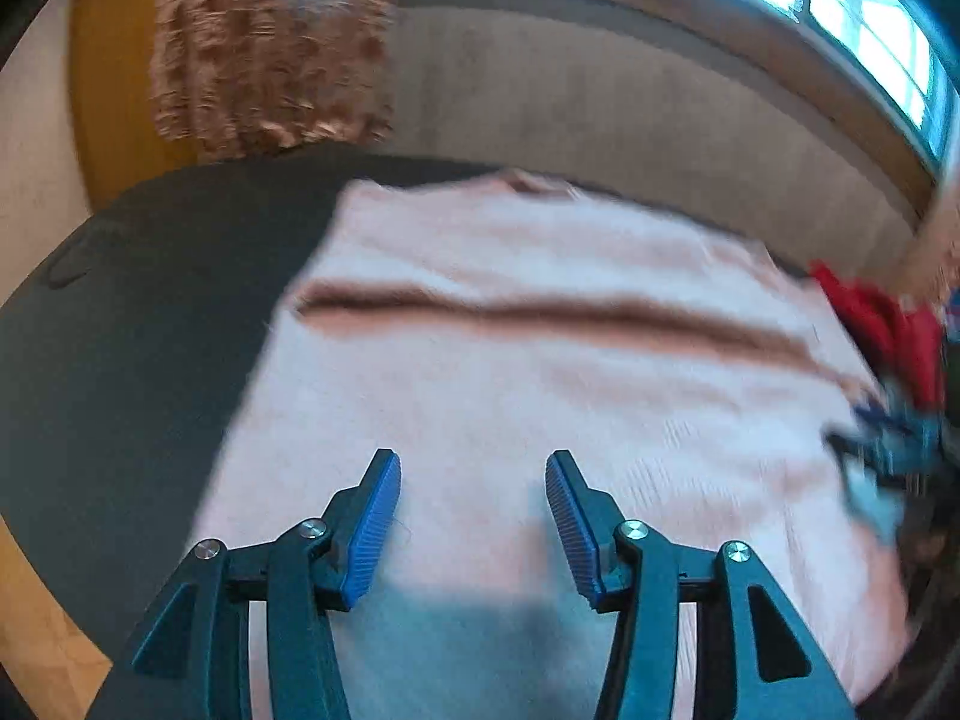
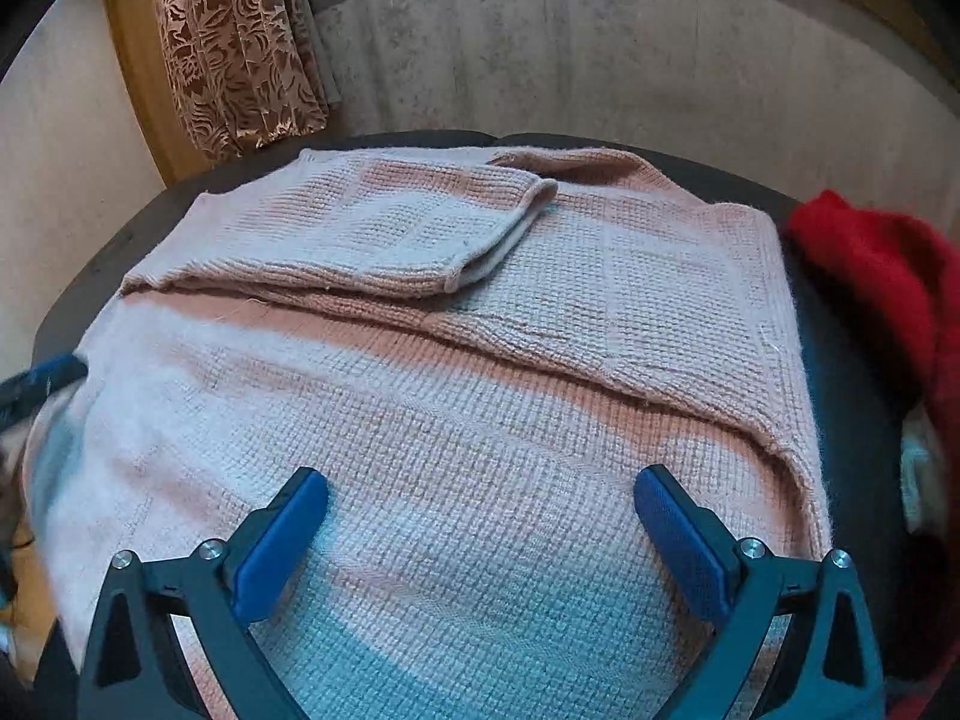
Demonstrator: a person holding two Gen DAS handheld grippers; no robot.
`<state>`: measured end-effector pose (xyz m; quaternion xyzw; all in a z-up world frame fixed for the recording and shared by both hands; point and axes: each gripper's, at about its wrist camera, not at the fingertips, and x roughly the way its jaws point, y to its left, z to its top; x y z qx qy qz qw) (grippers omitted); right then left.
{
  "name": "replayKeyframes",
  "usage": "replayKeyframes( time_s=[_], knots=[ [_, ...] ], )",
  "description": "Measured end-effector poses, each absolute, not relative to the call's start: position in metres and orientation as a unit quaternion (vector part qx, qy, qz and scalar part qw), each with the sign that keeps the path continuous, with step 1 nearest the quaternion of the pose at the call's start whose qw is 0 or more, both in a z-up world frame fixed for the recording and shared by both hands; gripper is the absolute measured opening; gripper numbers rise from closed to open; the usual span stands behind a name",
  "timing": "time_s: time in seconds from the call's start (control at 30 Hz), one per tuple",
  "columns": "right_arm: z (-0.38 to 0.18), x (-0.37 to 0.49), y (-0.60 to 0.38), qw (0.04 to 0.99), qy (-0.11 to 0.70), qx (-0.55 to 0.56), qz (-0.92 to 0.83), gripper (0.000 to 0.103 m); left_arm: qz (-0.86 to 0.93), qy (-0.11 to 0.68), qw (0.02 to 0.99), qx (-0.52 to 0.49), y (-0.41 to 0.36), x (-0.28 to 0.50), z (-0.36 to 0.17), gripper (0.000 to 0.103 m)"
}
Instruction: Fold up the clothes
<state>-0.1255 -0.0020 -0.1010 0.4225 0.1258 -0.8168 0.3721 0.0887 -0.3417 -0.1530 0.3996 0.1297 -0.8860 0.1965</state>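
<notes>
Two grippers hover low over one pink knit sweater (image 2: 456,396) spread on a dark round table (image 2: 852,372). Left gripper (image 1: 473,516): jaws parted moderately, nothing between them, above the near part of the knit. Right gripper (image 2: 480,534): jaws spread wide, likewise empty. The sweater covers most of the tabletop; its near edge runs out of view below both cameras. A sleeve (image 2: 384,234) lies folded inward across the far part of the body, cuff pointing toward the right, and a diagonal ridge runs from the left edge down to the right edge, where an upper layer overlaps the lower one. Judgement: the garment is part-folded, sleeves and sides in, and the step in hand looks like a lengthwise fold of the body; whether a further fold is due or the piece is being smoothed flat, I cannot settle. Any next grasp calls for pinching both layers at an edge, evenly on each side. Long axis appears to run from near to far, neckline probably at the far rim, though the left view is blurred. A red garment (image 2: 882,276) sits bunched just beside the sweater on the right.
</notes>
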Motion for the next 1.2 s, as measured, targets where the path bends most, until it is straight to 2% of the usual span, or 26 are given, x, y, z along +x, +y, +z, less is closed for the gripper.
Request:
replayKeyframes(
  time_s=[0.07, 0.23, 0.43, 0.53, 0.7, 0.9, 1.07, 1.2],
  knots=[
    [-0.098, -0.118, 0.005, 0.374, 0.123, 0.425, -0.815, 0.103, -0.887, 0.104, 0.197, 0.403, -0.327, 0.094, -0.158, 0.054],
    [-0.09, -0.099, 0.024, 0.379, 0.116, 0.431, -0.811, 0.103, -0.887, 0.138, 0.182, 0.402, -0.34, 0.102, -0.16, 0.057],
    [-0.091, -0.044, 0.077, 0.411, 0.08, 0.447, -0.79, 0.103, -0.896, 0.12, 0.204, 0.375, -0.331, 0.104, -0.167, 0.059],
    [-0.098, -0.012, 0.094, 0.416, 0.109, 0.413, -0.803, 0.103, -0.9, 0.113, 0.214, 0.363, -0.33, 0.104, -0.169, 0.06],
    [-0.105, -0.014, 0.082, 0.398, 0.12, 0.384, -0.824, 0.103, -0.906, 0.097, 0.209, 0.356, -0.332, 0.104, -0.171, 0.063],
    [-0.103, -0.016, 0.079, 0.405, 0.128, 0.378, -0.822, 0.103, -0.9, 0.117, 0.197, 0.37, -0.333, 0.114, -0.162, 0.062],
    [-0.092, -0.025, 0.07, 0.396, 0.13, 0.42, -0.806, 0.103, -0.9, 0.146, 0.162, 0.379, -0.337, 0.116, -0.154, 0.062],
    [-0.077, -0.064, 0.064, 0.419, 0.012, 0.441, -0.793, 0.103, -0.907, 0.174, 0.133, 0.36, -0.333, 0.095, -0.14, 0.062]
  ],
)
